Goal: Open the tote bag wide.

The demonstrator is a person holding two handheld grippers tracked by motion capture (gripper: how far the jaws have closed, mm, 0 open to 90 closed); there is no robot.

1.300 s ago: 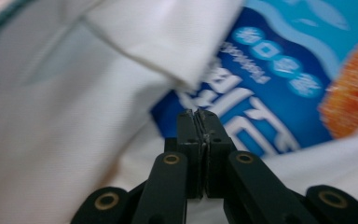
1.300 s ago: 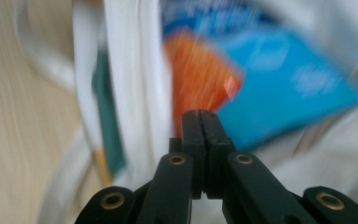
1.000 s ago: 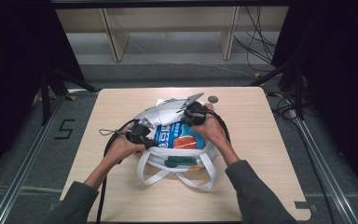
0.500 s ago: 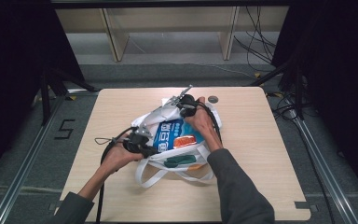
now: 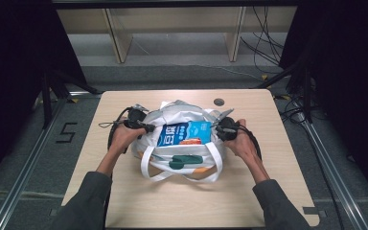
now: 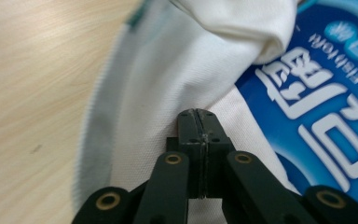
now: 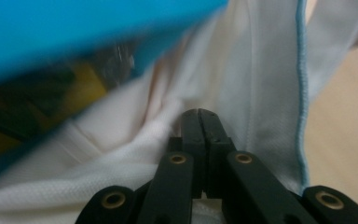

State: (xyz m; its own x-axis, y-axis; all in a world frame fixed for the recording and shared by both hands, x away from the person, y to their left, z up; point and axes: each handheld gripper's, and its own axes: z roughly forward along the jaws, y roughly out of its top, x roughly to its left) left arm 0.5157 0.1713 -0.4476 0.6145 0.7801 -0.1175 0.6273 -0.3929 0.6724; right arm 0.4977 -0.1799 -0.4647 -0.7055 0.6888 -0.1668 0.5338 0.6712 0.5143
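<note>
Both tools were clenched on the white bag's [image 5: 184,115] cloth mid-bench, left tool [image 6: 199,122] and right tool [image 7: 199,120] at opposite sides; an even outward pull looked best around the blue packet [image 5: 184,133].

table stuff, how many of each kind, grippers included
white tote bag: 1
blue snack packet in the bag: 1
dark green item by the bag's handles: 1
small round dark thing on the table: 1
grippers, left gripper and right gripper, each shut on bag cloth: 2
total: 6
</note>
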